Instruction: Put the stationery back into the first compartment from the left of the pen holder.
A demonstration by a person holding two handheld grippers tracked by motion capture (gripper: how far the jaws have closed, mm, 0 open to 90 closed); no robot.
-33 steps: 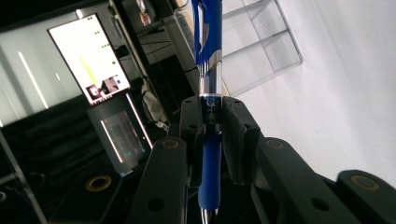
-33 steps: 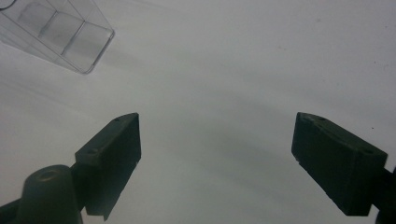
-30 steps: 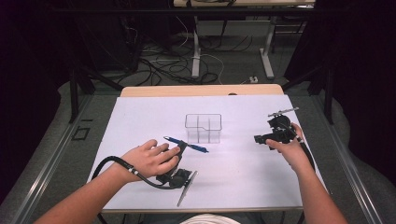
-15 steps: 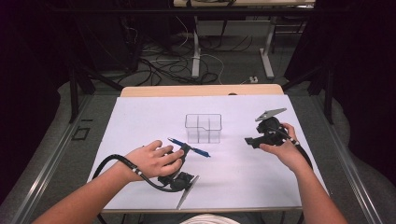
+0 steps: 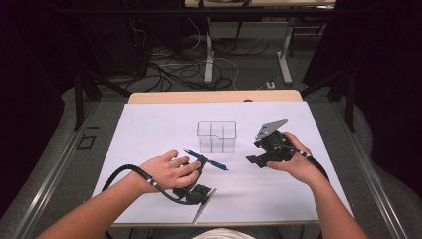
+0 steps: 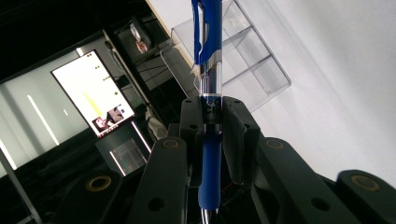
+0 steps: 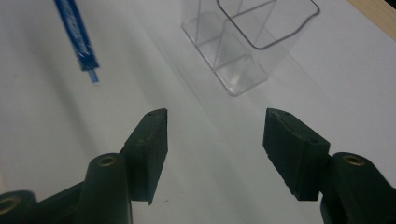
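While clamped tight on the blue pen (image 6: 208,116), left gripper (image 5: 195,167) low over the near left of the white table (image 5: 149,129), jaws pinching the barrel at its middle. Blue grip sleeve below the pads, clear section and silver band just above, clip end jutting out beyond the jaws. From the high view, pen (image 5: 206,160) pointing right and slightly near, tip out past the left hand (image 5: 166,171), near the clear plastic box (image 5: 216,136) but not touching. Right gripper (image 7: 212,135) held off the table at centre right, jaws just been closing, now half apart, nothing between them, only bare table underneath. Same gripper (image 5: 255,158) aimed left toward the pen's tip. Box standing upright, divided into compartments, far of both grippers.
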